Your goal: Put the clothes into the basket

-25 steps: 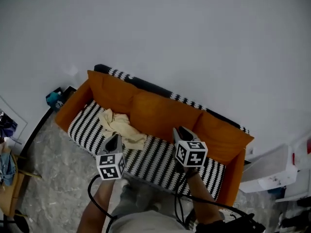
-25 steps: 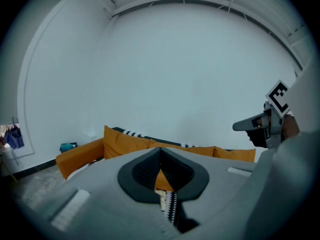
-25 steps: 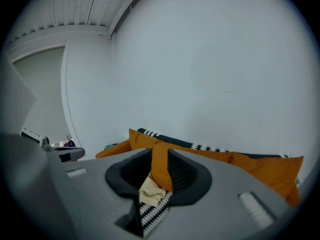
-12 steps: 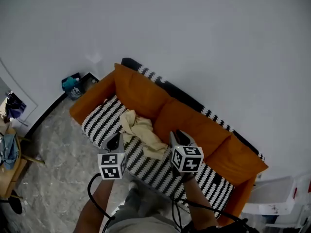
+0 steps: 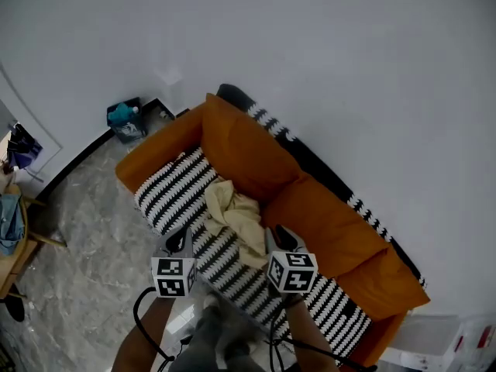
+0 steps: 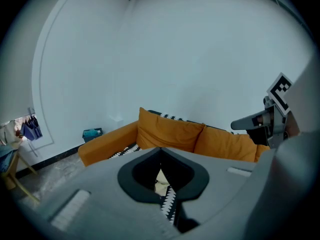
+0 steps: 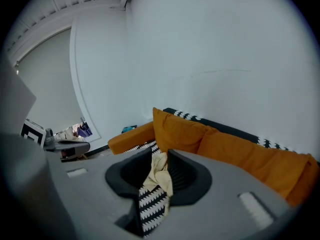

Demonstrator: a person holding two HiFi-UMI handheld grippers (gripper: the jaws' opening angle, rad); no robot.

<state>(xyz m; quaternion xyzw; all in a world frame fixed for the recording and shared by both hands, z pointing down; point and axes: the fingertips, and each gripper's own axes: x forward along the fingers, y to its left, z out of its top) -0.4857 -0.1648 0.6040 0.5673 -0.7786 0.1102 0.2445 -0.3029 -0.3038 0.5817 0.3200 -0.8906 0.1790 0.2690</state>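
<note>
A crumpled cream cloth (image 5: pixel 236 215) lies on the black-and-white striped seat of an orange sofa (image 5: pixel 256 157), against the back cushions. No basket shows in any view. In the head view my left gripper (image 5: pixel 180 242) and right gripper (image 5: pixel 277 235) hover over the seat's front edge, one on each side of the cloth and short of it. Through the left gripper (image 6: pixel 161 159) only a narrow gap shows a strip of the cloth (image 6: pixel 160 183). The right gripper (image 7: pixel 160 156) has a wider gap, with the cloth (image 7: pixel 161 176) seen beyond it. Neither holds anything.
A teal container (image 5: pixel 124 118) stands on the floor by the wall, left of the sofa. A wooden table (image 5: pixel 12 239) and hanging garments (image 5: pixel 19 149) are at the far left. Grey marbled floor (image 5: pixel 85 231) lies in front of the sofa.
Both grippers have moved forward and down toward the sofa. The sofa and cream cloth now appear larger and closer, with the cloth just ahead between the grippers.
</note>
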